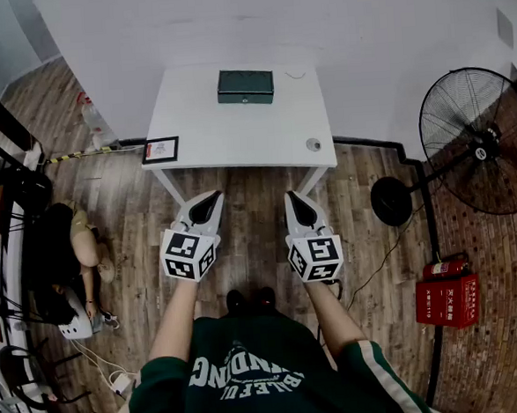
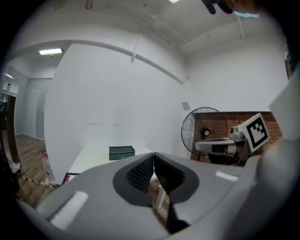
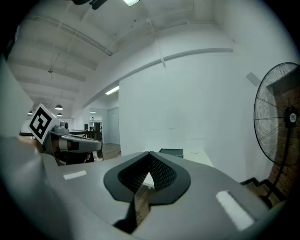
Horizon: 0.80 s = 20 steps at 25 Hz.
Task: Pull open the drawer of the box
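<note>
Box [image 1: 245, 86] sat at far edge of table [image 1: 236, 132], drawer looked shut. Left tongs [image 1: 210, 198] and right tongs [image 1: 295, 197] were both pressed together, empty, well short of table. Risk: unbraced box could slide with the pull.

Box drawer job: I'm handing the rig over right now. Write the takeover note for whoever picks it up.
Left hand-held gripper: shut and empty, held short of the table's near edge, touching nothing.
Right hand-held gripper: shut and empty, level beside the left one.
Box: dark green, near the far edge of the white table, well away from both grippers. No drawer sticks out.
Done: nothing yet.
Left: move up to the box, open one gripper, take the drawer front and pull. The other gripper should probably steady the box.
</note>
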{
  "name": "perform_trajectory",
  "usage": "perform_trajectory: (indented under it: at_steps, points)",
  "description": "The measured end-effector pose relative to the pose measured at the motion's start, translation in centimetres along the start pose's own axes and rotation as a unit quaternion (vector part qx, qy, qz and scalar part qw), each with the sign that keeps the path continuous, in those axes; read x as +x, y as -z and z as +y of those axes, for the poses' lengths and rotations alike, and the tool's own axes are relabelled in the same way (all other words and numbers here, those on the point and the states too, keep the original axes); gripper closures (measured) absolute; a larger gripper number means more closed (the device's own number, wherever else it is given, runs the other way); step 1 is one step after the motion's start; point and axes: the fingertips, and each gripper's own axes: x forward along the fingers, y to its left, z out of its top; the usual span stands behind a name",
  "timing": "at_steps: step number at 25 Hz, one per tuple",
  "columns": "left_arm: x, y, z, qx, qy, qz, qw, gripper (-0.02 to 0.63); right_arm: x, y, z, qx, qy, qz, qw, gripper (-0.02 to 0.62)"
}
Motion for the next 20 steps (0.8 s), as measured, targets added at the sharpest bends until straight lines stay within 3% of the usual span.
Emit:
perform_trajectory:
  at_steps: [20]
  points:
    - [4.5, -0.2, -0.8, -0.022, -0.034, -0.006, 0.9992, 0.552, 2.4, 1.0, -3.8, -0.003, -0.05, 0.023, 0.998, 0.594]
